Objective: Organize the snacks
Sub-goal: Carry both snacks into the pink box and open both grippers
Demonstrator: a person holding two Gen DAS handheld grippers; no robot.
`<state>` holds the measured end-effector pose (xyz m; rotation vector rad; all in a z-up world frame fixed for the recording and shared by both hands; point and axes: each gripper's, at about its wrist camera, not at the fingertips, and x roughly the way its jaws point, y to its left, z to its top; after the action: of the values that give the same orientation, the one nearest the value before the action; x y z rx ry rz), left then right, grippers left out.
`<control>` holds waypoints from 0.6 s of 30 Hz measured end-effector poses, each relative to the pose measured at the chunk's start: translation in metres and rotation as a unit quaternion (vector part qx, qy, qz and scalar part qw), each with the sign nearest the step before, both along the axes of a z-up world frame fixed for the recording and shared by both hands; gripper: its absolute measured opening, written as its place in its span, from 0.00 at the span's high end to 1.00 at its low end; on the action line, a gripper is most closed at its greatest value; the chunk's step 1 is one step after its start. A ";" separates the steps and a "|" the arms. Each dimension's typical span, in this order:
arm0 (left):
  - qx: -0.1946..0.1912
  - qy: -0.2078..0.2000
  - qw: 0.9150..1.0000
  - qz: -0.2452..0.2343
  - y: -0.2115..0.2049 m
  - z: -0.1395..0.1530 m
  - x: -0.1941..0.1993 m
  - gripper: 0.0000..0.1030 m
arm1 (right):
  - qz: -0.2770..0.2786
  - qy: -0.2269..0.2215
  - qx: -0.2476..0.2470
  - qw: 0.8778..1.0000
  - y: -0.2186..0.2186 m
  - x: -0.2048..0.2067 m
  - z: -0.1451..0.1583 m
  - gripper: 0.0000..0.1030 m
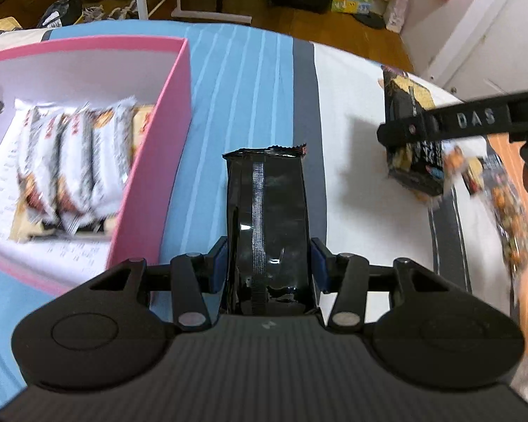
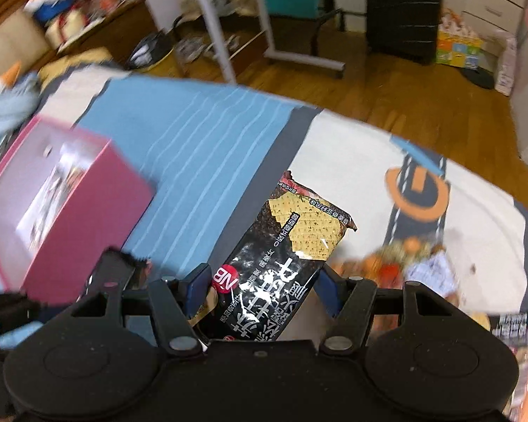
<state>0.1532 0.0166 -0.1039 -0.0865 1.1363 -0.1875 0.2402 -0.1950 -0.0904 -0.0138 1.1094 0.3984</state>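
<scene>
My left gripper is shut on a black snack packet, back seam up, held above the blue striped bed cover to the right of the pink box. The box holds several white wrapped bars. My right gripper is shut on a black cracker packet with a wafer picture. It also shows in the left wrist view, at the right over the white part of the cover. The pink box lies left of it.
More loose snack packets lie on the cover at the right, also seen blurred in the right wrist view. Beyond the bed edge are wooden floor, a white table frame and a black suitcase.
</scene>
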 end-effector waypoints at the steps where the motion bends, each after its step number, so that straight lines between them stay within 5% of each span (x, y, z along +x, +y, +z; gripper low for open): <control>1: 0.001 0.003 1.000 -0.005 0.003 0.003 -0.006 0.55 | 0.008 0.005 0.000 1.000 0.003 -0.008 0.002 0.34; 10: 0.034 0.024 0.998 -0.043 0.022 0.027 -0.065 0.55 | 0.083 0.047 0.011 0.995 0.022 -0.083 0.017 0.34; 18: 0.011 0.039 0.998 -0.041 0.064 0.054 -0.099 0.55 | 0.152 0.045 0.028 0.987 0.052 -0.139 0.042 0.34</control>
<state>0.0545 0.0809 -0.0504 -0.0278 1.2204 -0.2467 0.1014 -0.1431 -0.0481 -0.1183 1.1876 0.7079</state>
